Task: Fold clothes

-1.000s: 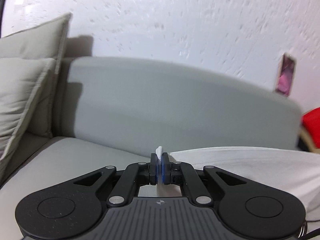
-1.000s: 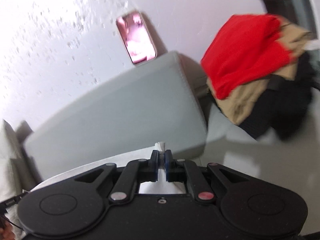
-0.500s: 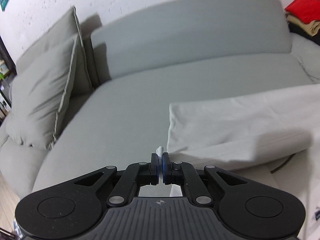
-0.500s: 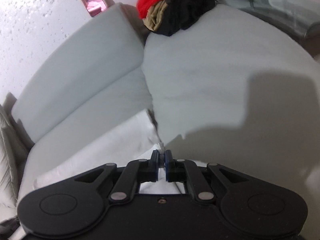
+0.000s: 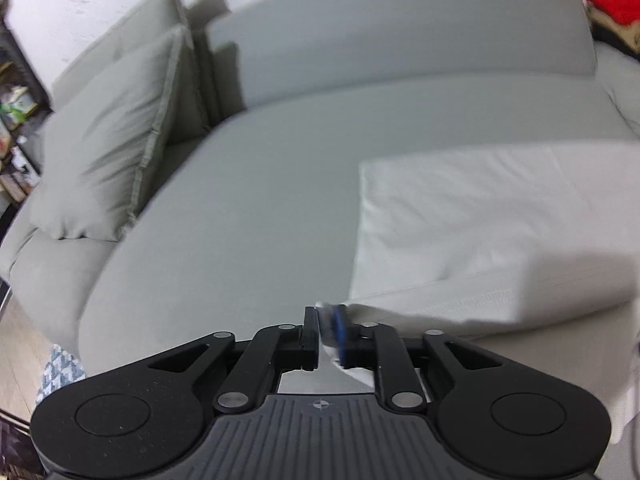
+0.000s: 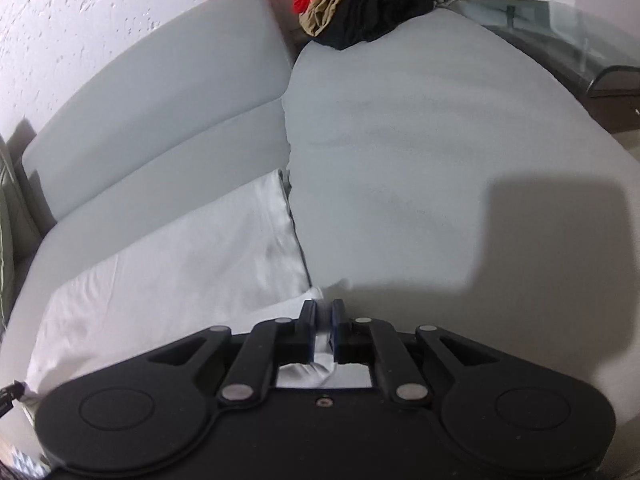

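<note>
White garment point(image 5: 472, 224): a smooth, lightly creased cloth, folded over, lying flat on the grey sofa seat point(image 5: 256, 208); its near hem reaches both grippers at 6 o'clock in each view.

Left gripper point(image 5: 329, 326): jaws have just been opening; a slim gap now shows, the cloth's corner lying loose between the blue pads, against the right one only.

Right gripper point(image 6: 323, 326): jaws have just eased apart slightly; a fold of the cloth still sits in the narrow gap, and whether the pads press it cannot be told.

Left wrist view only: two soft grey cushions point(image 5: 108, 152) with piped edges at 9 to 10 o'clock, cluttered shelves point(image 5: 16, 120) at the far left edge, a patterned rug point(image 5: 60, 372) at 8 o'clock.

Right wrist view only: a heap of red, tan and black clothes point(image 6: 360, 4) at 12 o'clock, a glass-topped table point(image 6: 560, 12) at 1 to 2 o'clock, a second, rounder seat cushion point(image 6: 440, 152) whose seam meets the garment's right edge.

Open room: bare seat left of the garment and across the round cushion.
</note>
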